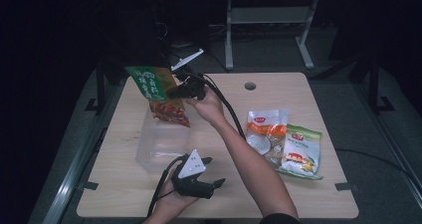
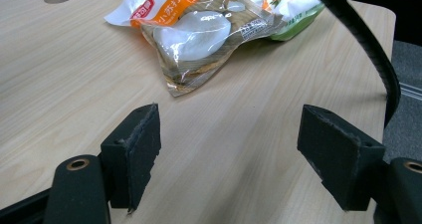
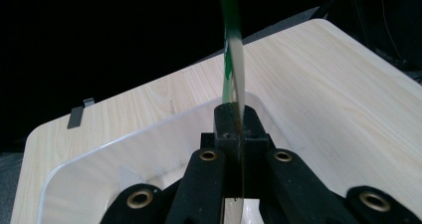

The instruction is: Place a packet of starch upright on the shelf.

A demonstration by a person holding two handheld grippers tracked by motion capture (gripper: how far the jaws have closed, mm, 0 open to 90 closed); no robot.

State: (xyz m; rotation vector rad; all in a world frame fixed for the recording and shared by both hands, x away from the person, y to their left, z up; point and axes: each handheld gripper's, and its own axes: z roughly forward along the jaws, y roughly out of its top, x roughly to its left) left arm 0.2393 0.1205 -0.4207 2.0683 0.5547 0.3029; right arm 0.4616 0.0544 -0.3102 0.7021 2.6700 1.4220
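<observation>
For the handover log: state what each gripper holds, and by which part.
Right gripper: shut on the green-and-red snack bag, pinched at its side edge, above the clear plastic bin. Left gripper: open, holding nothing.

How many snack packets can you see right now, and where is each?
3. A green packet is clamped in the right gripper above the clear bin. An orange packet and a green-and-white packet lie touching on the table's right side.

Bare table (image 2: 64, 84) lies open under and ahead of the wide-open left gripper (image 2: 229, 149). Farther ahead, an orange snack bag (image 2: 199, 30) and a black cable (image 2: 368, 50) block the way.
</observation>
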